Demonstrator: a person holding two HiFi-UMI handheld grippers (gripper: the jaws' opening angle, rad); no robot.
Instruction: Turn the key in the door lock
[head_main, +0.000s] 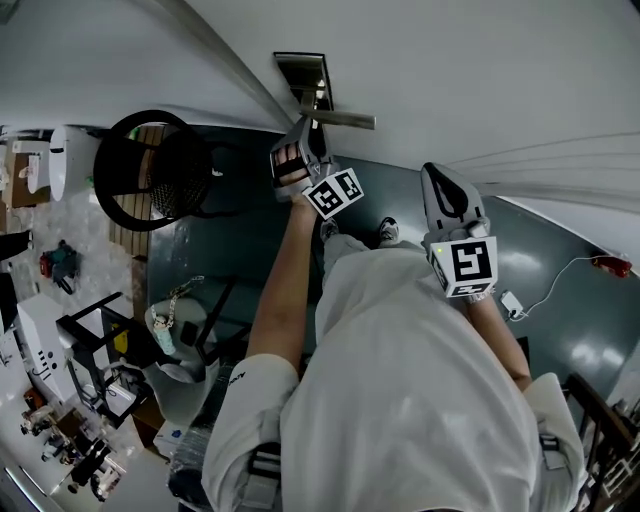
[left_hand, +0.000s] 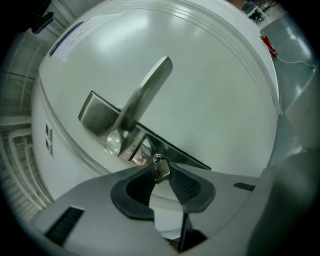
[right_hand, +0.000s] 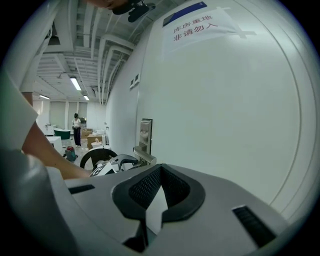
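A small silver key sticks in the lock below the metal lever handle of a white door. My left gripper is shut on the key, its ribbed pads pressing its head from both sides. In the head view the left gripper reaches up to the lock plate and handle. My right gripper hangs to the right, pointed at the bare door and apart from the lock. Its jaws are shut with nothing between them. From the right gripper view the handle shows at the left.
A black round mesh chair stands left of the door. Desks and clutter fill the room's left side. A red device with a white cable lies on the dark floor at right. A paper notice hangs high on the door.
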